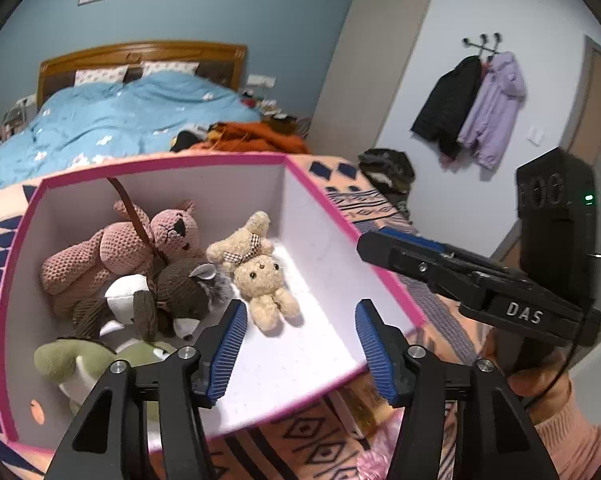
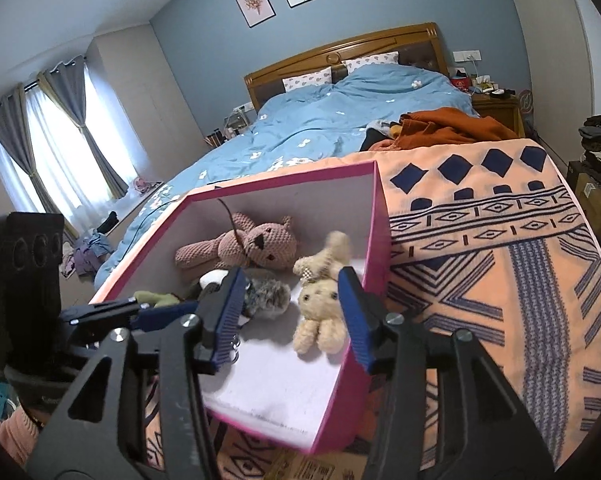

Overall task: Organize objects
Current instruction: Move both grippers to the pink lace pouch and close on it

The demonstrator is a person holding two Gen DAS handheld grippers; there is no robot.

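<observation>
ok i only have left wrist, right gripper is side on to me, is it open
observer: yes, the right gripper is open with nothing pinched; the bear lies on the box floor beyond its pads.
operator: where's the daylight coming from
observer: a curtained window left of the bed.
operator: anything on the floor that side
observer: a heap of clothes below that window.
</observation>
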